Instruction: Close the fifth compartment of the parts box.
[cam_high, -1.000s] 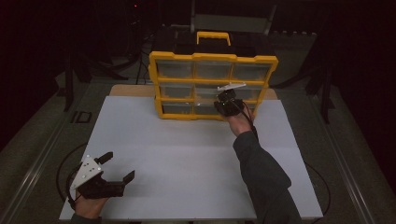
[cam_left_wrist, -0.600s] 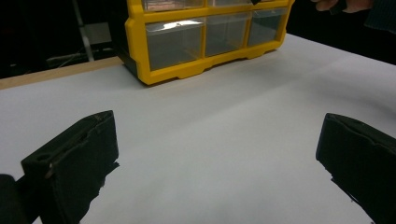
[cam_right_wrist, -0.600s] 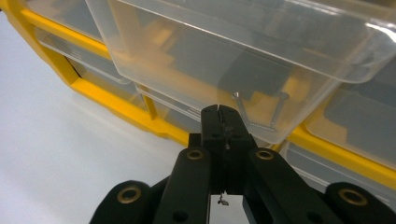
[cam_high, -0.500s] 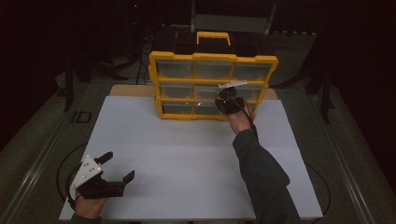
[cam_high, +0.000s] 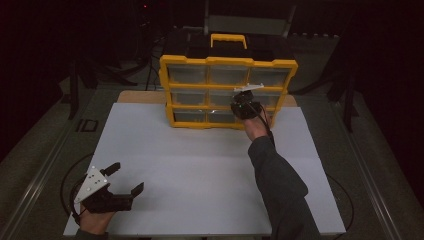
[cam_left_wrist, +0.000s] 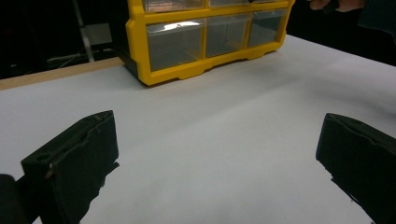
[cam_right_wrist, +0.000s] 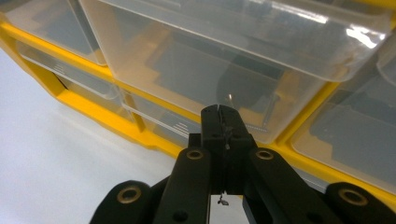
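Shifting only slightly since the earlier frame, right gripper (cam_high: 243, 107) hovering at the drawer cabinet (cam_high: 227, 92), standing at 12 o'clock on the desk (cam_high: 200, 165), probably lining up on a drawer front. Resting at 7 o'clock, left gripper (cam_high: 117, 189) idling.

Spreading wide over bare desk, fingers (cam_left_wrist: 74, 158) released.

Pressing together, clenched on nothing, right fingers (cam_right_wrist: 224, 135) pointing at a clear drawer (cam_right_wrist: 224, 70) framed in yellow.

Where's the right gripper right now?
High view: the right gripper is at the far right-centre of the table, jaws shut, up against the middle row of clear drawers in the yellow organizer.
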